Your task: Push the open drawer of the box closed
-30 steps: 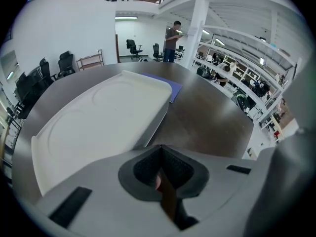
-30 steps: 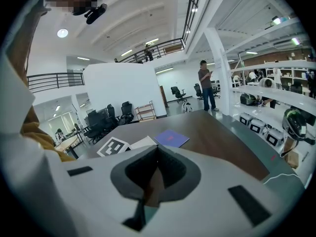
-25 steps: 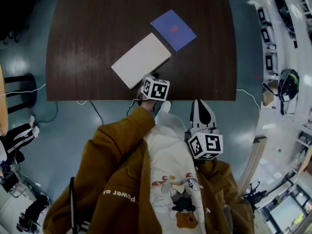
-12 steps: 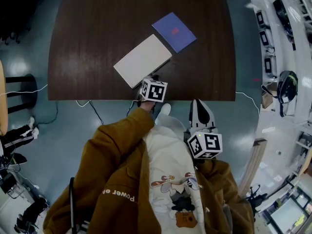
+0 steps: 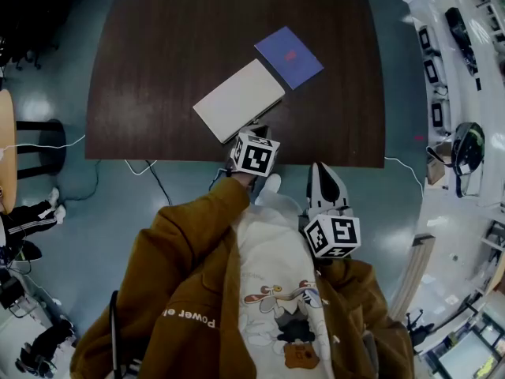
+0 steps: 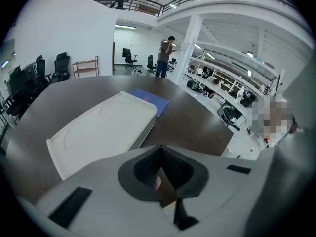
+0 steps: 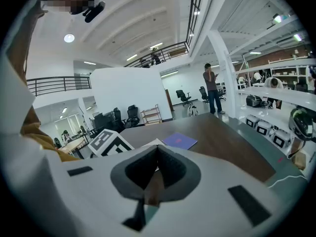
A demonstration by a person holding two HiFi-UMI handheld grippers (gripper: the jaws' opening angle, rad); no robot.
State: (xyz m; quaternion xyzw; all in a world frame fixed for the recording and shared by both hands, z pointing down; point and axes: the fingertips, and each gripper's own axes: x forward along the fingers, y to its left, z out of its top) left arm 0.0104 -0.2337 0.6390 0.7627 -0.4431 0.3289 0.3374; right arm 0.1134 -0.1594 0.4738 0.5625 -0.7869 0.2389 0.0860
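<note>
A flat white box (image 5: 239, 99) lies slantwise on the dark wooden table (image 5: 158, 69), near its front edge. No open drawer can be made out on it. My left gripper (image 5: 258, 131) is at the table's front edge, tips just short of the box's near right corner, jaws shut on nothing. In the left gripper view the box (image 6: 103, 130) lies just beyond the shut left gripper (image 6: 160, 158). My right gripper (image 5: 322, 168) hangs off the table, over the floor near the person's chest, also shut and empty. The right gripper view shows the shut right gripper (image 7: 157, 157).
A purple booklet (image 5: 289, 56) lies just beyond the box's far right corner. Cables (image 5: 150, 172) trail on the floor under the table's front edge. Shelves with equipment (image 5: 461, 140) line the right side. A person (image 6: 166, 57) stands far off.
My left gripper has drawn back a little from the box toward the table's front edge. The box and right gripper keep their places.
</note>
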